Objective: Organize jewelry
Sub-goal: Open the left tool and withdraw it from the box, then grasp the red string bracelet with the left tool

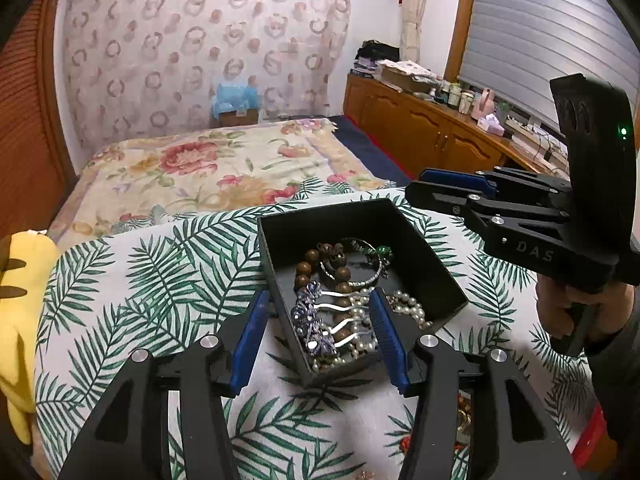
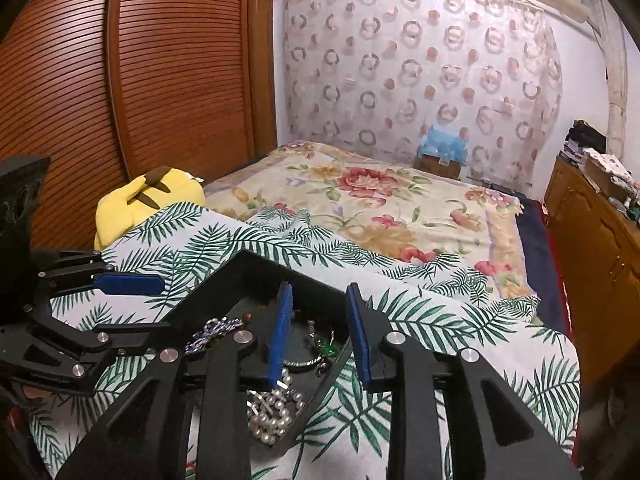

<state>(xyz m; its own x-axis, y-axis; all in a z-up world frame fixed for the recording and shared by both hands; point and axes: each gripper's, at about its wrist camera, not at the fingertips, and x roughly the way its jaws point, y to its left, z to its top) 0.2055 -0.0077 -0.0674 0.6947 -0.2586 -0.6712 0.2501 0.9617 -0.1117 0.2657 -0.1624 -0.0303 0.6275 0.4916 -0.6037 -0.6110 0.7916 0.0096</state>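
Hidden and cropped parts around the jewelry box

In the right wrist view the black box (image 2: 224, 280) is largely masked by the right gripper (image 2: 318, 334); the yellow plush toy (image 1: 16, 320) is cut off at the left wrist view's left edge.

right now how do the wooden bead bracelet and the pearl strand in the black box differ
The wooden bead bracelet has large brown beads; the pearl strand has small white ones. The bracelet lies toward the far middle of the black box; the pearls lie heaped at the near end. Both rest loose in the box, gripped by neither gripper.
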